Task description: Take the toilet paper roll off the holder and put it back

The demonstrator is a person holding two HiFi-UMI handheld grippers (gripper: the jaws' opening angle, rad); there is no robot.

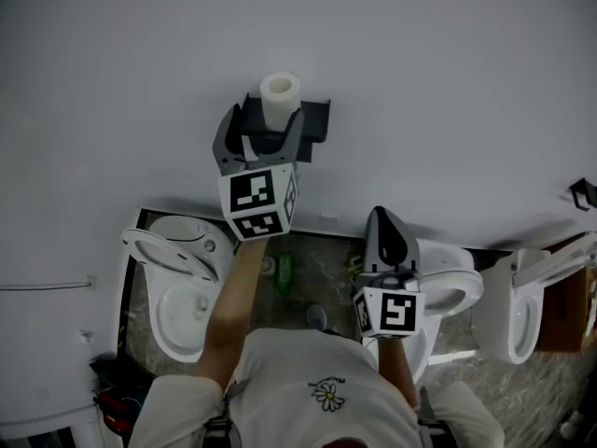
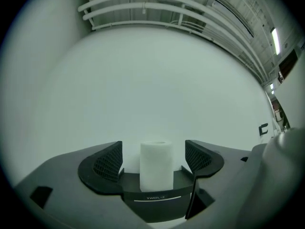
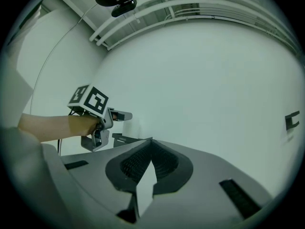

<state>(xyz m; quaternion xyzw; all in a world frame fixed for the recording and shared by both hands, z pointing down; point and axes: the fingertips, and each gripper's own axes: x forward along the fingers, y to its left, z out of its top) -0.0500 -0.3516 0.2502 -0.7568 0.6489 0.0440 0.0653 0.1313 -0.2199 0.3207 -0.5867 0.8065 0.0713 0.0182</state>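
The left gripper (image 2: 153, 150) gapes wide around the upright toilet paper roll (image 1: 279, 94) on its holder (image 1: 318, 119); its pads are not touching the roll. The right gripper (image 3: 151, 142) is closed and empty.

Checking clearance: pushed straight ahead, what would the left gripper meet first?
The left gripper would probably meet the holder first, then the toilet paper roll between its open jaws; depth unclear.

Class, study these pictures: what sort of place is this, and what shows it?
Probably a bathroom mock-up or showroom: several toilets stand side by side along a white wall, and a toilet paper roll sits on a black holder.
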